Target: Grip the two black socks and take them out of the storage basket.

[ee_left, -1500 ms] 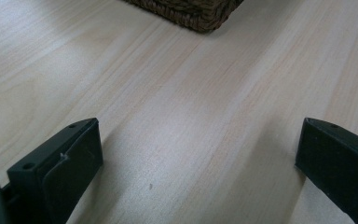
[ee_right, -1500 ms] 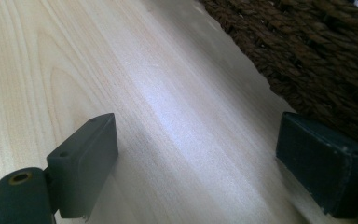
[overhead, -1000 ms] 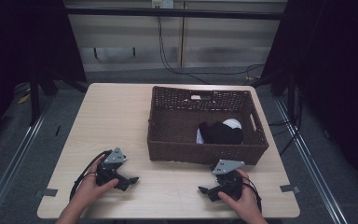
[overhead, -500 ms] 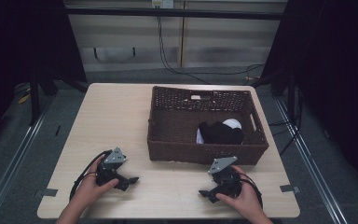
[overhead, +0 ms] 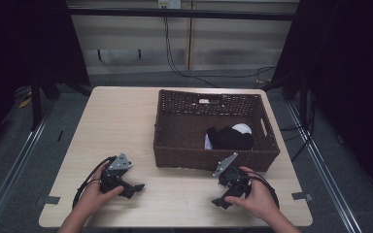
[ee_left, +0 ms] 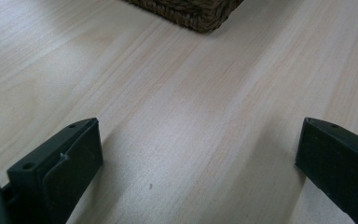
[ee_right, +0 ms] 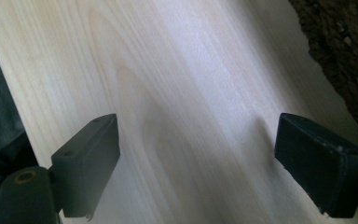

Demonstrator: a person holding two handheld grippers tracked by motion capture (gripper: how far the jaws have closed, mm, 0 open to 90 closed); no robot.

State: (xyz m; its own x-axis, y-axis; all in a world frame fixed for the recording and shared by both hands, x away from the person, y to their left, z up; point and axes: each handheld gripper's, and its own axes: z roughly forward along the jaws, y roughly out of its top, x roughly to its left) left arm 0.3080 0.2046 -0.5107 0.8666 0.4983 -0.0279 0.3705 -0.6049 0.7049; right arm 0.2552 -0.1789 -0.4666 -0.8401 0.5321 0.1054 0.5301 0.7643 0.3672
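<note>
A dark brown wicker basket (overhead: 175, 150) stands on the right half of the pale wooden table (overhead: 116, 126). Inside it, toward its near right corner, lie a black garment (overhead: 230, 138) and a white item (overhead: 243, 128). My left gripper (overhead: 135, 188) rests low over the table's near left part, held by a hand, jaws wide apart over bare wood (ee_left: 191, 154). My right gripper (overhead: 222, 194) hovers just in front of the basket's near wall, also open, with bare wood between its jaws (ee_right: 196, 158). The basket's corner (ee_left: 191, 14) lies ahead of the left gripper.
The basket's wicker wall (ee_right: 340, 60) runs along the right of the right gripper view, and the table's near edge with dark floor (ee_right: 0, 116) is at its left. Metal rails (overhead: 14, 165) flank the table. Cables (overhead: 184, 68) hang behind it.
The right gripper has shifted slightly left and toward the basket and turned a little. The left gripper stays where it was.
</note>
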